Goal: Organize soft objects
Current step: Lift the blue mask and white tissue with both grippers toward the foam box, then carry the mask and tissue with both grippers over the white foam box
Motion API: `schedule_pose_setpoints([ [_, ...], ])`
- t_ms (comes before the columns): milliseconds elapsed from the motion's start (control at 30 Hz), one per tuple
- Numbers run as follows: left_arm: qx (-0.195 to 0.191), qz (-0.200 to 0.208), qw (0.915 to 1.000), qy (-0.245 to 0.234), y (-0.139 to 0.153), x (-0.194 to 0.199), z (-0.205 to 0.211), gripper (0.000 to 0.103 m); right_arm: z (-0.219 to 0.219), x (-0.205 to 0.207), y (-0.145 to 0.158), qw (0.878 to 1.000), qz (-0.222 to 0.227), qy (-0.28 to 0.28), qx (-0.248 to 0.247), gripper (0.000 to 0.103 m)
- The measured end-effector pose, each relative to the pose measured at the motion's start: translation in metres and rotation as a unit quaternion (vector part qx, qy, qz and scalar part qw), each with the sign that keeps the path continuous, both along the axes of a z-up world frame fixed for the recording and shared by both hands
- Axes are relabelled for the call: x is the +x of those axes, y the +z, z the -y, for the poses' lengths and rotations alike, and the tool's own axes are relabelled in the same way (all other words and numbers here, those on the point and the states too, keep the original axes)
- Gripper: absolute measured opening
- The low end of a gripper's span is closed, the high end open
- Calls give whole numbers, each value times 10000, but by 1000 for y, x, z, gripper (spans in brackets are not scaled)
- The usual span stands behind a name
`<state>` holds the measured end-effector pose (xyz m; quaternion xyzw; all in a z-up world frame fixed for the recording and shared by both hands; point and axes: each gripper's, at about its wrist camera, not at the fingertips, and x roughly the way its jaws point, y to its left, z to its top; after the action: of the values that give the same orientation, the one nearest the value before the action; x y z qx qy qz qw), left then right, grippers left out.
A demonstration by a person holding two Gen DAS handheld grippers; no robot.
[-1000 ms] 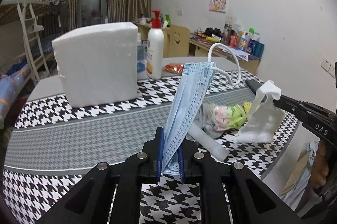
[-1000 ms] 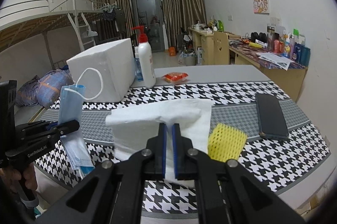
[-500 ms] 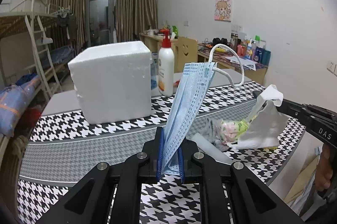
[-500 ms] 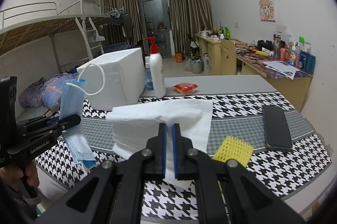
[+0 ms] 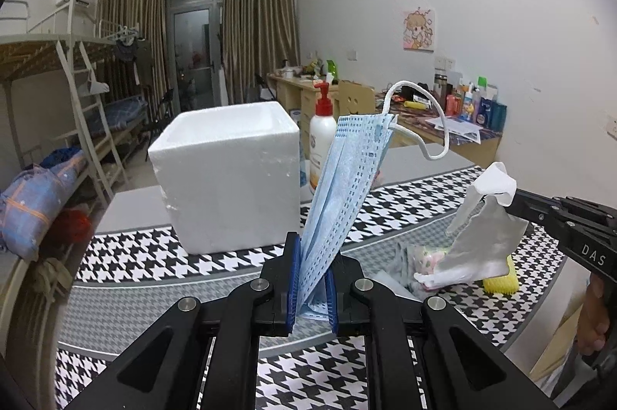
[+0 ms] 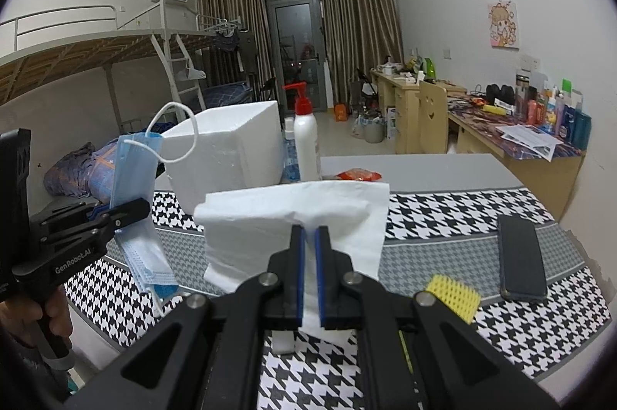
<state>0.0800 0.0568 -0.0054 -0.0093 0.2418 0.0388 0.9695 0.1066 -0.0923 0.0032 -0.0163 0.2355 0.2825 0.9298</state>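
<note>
The blue face mask (image 5: pixel 347 186) stands up out of my left gripper (image 5: pixel 312 290), its folded bottom pinched between the blue pads and its white ear loop (image 5: pixel 420 124) curling free at the top. In my right gripper (image 6: pixel 310 279) I have a white paper tissue (image 6: pixel 293 228), also pinched tight, the sheet fanning out above the closed jaws and a little hanging below them. Both pieces are held clear above the checked tablecloth (image 5: pixel 154 255), not resting on it.

I judge that I am in the carrying step: two soft things picked up, neither put away yet. The likely place for them is the white foam box (image 5: pixel 231 178) standing at the back of the table beside the pump bottle (image 5: pixel 322 144) (its top looks open, though I cannot see inside). The next move calls for bringing each gripper over the box's rim and only then spreading the jaws, mask first or tissue first, minding that the ear loop does not snag on a finger.

Other soft bits wait on the cloth: a yellow foam net (image 6: pixel 455 294) near the black phone (image 6: pixel 520 259), and a crumpled plastic bag (image 5: pixel 416 255).
</note>
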Motion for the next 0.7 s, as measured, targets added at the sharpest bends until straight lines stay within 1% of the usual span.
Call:
schedule_pose_setpoints([
  [433, 51, 132, 9998, 109, 15, 6, -14, 13, -16, 4, 15, 9999, 115, 39, -17, 8],
  [700, 165, 238, 9992, 264, 27, 10, -23, 13, -25, 12, 23, 9998, 157, 125, -39, 8],
])
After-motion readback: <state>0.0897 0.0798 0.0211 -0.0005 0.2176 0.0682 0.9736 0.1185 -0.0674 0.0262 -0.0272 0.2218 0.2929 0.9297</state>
